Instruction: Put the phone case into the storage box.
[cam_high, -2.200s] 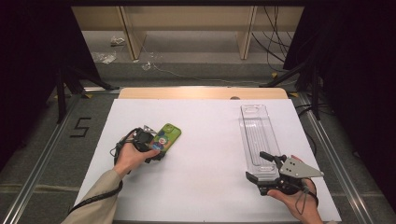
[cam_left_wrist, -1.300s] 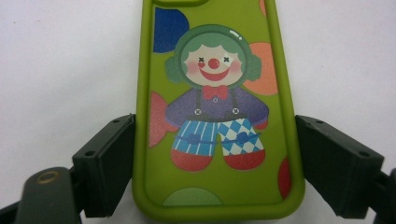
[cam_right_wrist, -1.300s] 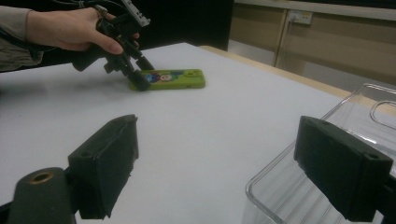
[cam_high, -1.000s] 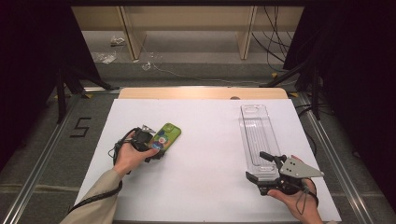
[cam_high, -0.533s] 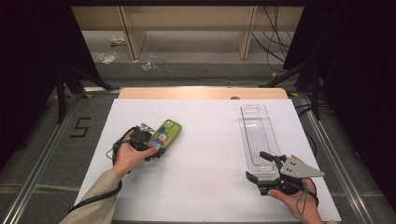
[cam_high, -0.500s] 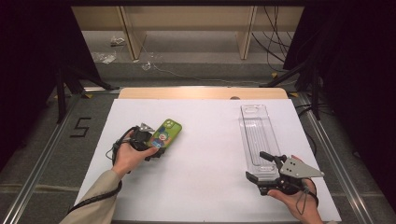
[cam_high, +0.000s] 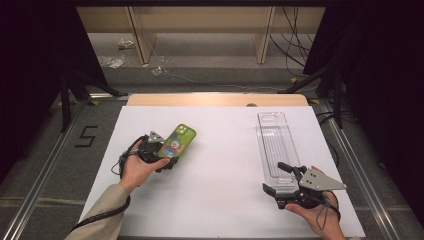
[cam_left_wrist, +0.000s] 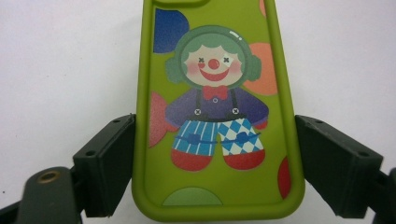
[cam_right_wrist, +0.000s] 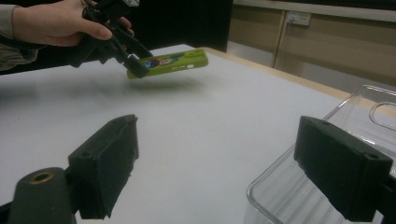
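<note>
High view: white table (cam_high: 220, 200); clear plastic tray (cam_high: 274, 145) by my right gripper (cam_high: 280, 181), jaws spread, empty; green clown phone case (cam_high: 176, 142) lifted, pinched across its width in my left gripper (cam_high: 161, 156), long axis pointing away.

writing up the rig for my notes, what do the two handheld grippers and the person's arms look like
Both the left gripper and right gripper are black, with two blocky matte jaws, a grey three-cornered plate on top and a black cable trailing back. The left arm wears a beige long sleeve; a dark band circles the right wrist.
</note>
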